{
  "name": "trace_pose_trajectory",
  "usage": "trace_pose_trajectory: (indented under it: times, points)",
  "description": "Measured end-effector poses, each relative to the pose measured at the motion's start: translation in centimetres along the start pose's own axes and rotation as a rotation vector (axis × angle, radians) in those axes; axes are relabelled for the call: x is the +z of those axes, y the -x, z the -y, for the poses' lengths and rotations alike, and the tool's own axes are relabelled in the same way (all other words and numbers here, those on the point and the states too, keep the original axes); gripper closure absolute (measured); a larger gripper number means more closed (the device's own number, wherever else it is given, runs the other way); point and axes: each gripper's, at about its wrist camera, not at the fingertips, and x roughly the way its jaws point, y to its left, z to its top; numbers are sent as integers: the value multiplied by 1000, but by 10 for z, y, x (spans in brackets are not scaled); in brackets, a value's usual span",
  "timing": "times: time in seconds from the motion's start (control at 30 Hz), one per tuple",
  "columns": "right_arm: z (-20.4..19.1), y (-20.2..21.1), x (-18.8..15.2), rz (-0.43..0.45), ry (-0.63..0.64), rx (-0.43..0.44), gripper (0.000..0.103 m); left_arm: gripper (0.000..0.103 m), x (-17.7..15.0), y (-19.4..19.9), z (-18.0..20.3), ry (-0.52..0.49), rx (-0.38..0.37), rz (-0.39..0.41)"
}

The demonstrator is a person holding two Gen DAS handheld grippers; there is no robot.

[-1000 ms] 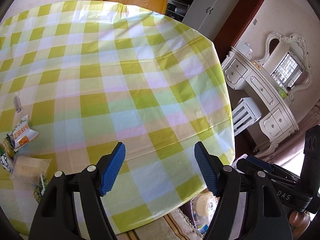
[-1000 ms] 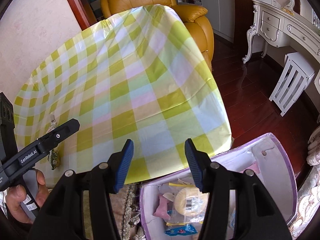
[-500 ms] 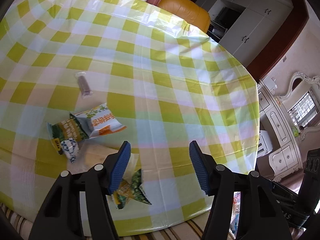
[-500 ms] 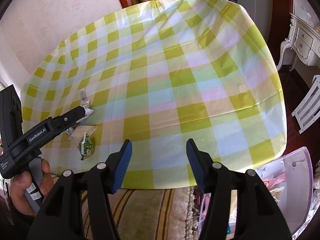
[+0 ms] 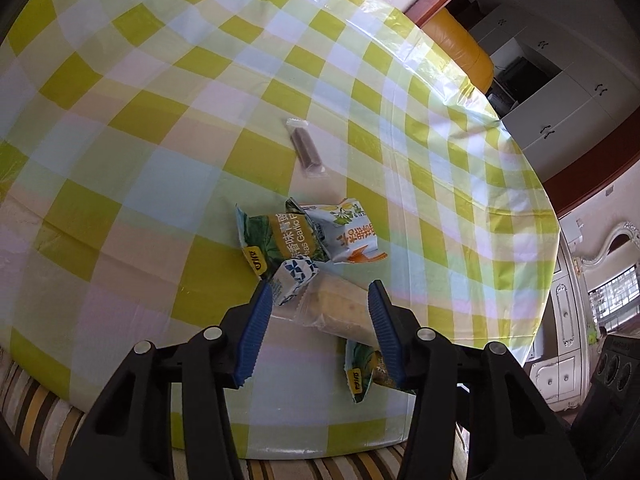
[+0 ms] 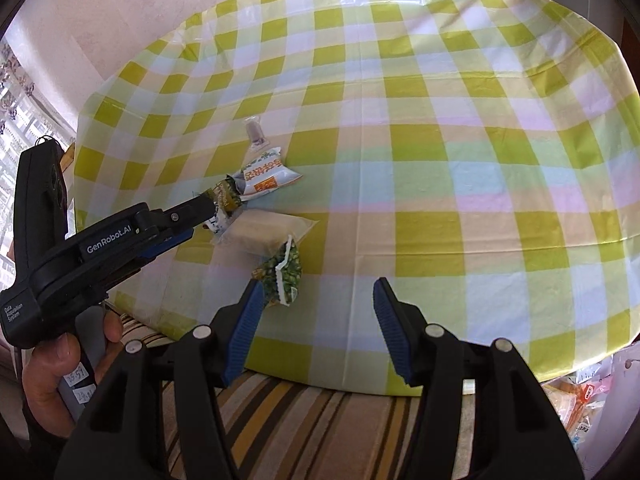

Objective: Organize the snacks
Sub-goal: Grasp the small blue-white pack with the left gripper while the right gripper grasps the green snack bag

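Observation:
Several snack packets lie in a pile near the front edge of the checked table (image 5: 160,120). My left gripper (image 5: 319,300) hovers over the pile with its jaws closing. A small blue-and-white packet (image 5: 294,276) and a clear-wrapped pale cake (image 5: 340,308) sit between its fingers, and the pads do not visibly press them. Beyond are a green pea packet (image 5: 280,240), a white-and-orange packet (image 5: 352,236) and a brown bar (image 5: 306,152). My right gripper (image 6: 318,292) is open and holds nothing. A second green packet (image 6: 282,274) lies just beside its left finger.
A hand (image 6: 52,376) holds the left gripper's handle at the lower left. Striped fabric (image 6: 300,420) runs below the table's front edge. A bag holding snacks (image 6: 580,392) shows at the lower right. A yellow armchair (image 5: 464,48) and white cupboards (image 5: 560,100) stand behind the table.
Both views have swung left across the table, from its right edge and the bag to the snack pile. The left jaws have narrowed and now straddle two packets.

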Motion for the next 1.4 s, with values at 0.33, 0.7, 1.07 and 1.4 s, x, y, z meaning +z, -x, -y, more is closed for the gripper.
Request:
trace_pose_trajectory:
  times: [0.33,0.7,1.07,1.4]
  points:
    - [-20,-36,2,-79,28,17,46,60,1,-12,-12,34,-9,-38]
    - [-25,-57,7,-115,35,17,46,61,7,-27,-14,32,4,-64]
    - [-29,-63,6,-121,56,7,66,87,7,-31,-13,17,13,-60]
    - [-25,-46,-1,-92,52,11,69,89,2,-18,-7,-4,18,-32]
